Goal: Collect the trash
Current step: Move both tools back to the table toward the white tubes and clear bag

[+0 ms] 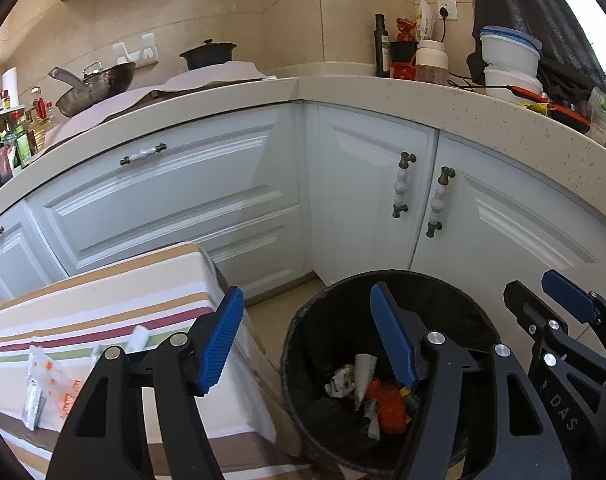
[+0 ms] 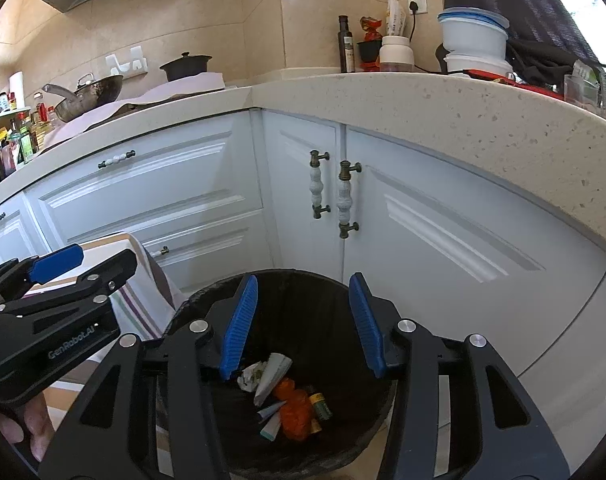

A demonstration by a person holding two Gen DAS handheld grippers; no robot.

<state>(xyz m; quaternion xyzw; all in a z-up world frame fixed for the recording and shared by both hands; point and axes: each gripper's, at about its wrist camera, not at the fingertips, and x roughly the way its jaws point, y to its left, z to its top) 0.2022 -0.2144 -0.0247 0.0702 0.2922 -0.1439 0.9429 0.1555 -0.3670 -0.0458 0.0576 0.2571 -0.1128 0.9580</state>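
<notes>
Both tongs hang over a round black-lined trash bin (image 2: 287,360) on the floor in the cabinet corner. Left tongs (image 1: 307,340) wide open, nothing between the blue ribbed pads; one pad sits over the bin mouth, the other over the edge of a striped cloth-covered desk (image 1: 103,304). Right tongs (image 2: 303,328) open too, empty, centred over the bin. No earlier view given, so just the state: both empty.

Trash already in the bin bottom: crumpled white paper (image 2: 263,372), orange plastic wrapper (image 2: 295,408), small tube (image 2: 273,424), small green-yellow can (image 2: 321,406).

Still on the striped desk, left of the left tongs: clear plastic wrapper with orange print (image 1: 59,384) and a white cylinder-shaped piece (image 1: 137,340), both lying flat.

White cabinet doors (image 1: 363,200) behind the bin, speckled beige countertop (image 1: 423,96) above with a wok (image 1: 95,84) and bottles.
</notes>
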